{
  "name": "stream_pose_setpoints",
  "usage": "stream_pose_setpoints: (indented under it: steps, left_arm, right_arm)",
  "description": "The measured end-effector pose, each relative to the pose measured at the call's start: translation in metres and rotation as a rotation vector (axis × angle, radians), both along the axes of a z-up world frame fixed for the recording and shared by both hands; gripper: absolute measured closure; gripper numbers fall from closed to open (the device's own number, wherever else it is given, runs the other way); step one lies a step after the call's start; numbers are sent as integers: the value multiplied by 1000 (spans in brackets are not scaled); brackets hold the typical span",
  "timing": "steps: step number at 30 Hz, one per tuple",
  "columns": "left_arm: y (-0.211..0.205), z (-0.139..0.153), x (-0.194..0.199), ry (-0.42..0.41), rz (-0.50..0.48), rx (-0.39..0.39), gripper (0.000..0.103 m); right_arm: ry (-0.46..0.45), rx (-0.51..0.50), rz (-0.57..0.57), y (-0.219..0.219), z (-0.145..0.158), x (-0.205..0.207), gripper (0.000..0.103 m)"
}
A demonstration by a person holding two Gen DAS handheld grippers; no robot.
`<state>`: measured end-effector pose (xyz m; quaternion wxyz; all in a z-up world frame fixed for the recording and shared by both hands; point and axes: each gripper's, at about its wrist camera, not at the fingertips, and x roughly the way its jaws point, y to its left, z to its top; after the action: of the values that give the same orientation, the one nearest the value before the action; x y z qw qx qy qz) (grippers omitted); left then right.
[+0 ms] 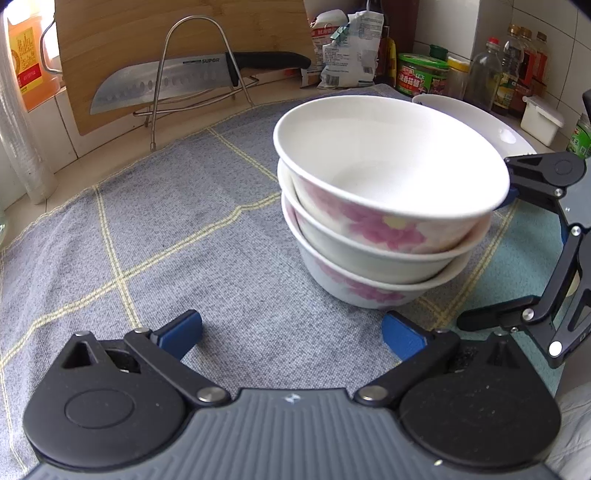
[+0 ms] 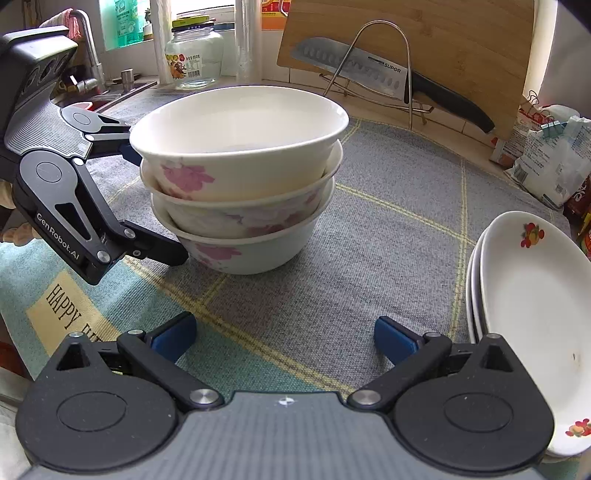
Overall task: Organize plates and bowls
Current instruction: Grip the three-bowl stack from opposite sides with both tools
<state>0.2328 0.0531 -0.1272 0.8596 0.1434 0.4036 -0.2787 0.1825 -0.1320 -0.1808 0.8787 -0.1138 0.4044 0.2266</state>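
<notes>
Left wrist view: left gripper (image 1: 291, 334) spread wide, empty, just short of stacked bowls (image 1: 384, 206) on grey cloth (image 1: 166, 229). Right wrist view: right gripper (image 2: 284, 338) wide, empty (plates (image 2: 532, 314) at right, bowls ahead).

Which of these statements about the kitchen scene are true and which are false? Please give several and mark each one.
1. Three bowls are stacked on the grey cloth. True.
2. The left gripper holds a bowl. False: its jaws are open with nothing between them.
3. The knife lies flat on the cloth. False: it rests in a wire rack against the cutting board.
4. White plates sit stacked to the right of the bowls in the right wrist view. True.
5. The right gripper is open. True.
</notes>
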Motion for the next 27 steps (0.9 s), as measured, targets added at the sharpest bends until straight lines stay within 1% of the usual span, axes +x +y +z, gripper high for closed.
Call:
stream_pose_setpoints:
  steps: [6, 9, 16, 20, 23, 25, 27]
  left_arm:
    - [3, -1, -1, -24, -37, -16, 0]
    - [5, -2, 0, -36, -78, -25, 0]
    - [6, 0, 2, -32, -164, -23, 1]
    - [5, 1, 1, -26, -227, -13, 1]
    - [2, 3, 2, -37, -279, 5, 1]
    - [-1, 7, 1, -64, -321, 27, 1]
    - [-5, 10, 2, -90, -375, 42, 1]
  right_arm:
    - [27, -15, -11, 6, 2, 8, 0]
    - [29, -16, -25, 11, 2, 11, 0]
    - [44, -22, -41, 17, 2, 17, 0]
    - [33, -18, -10, 19, 2, 21, 0]
    - [35, -23, 25, 20, 3, 26, 0]
    - [36, -32, 44, 21, 6, 29, 0]
    - [7, -37, 81, 21, 11, 29, 0]
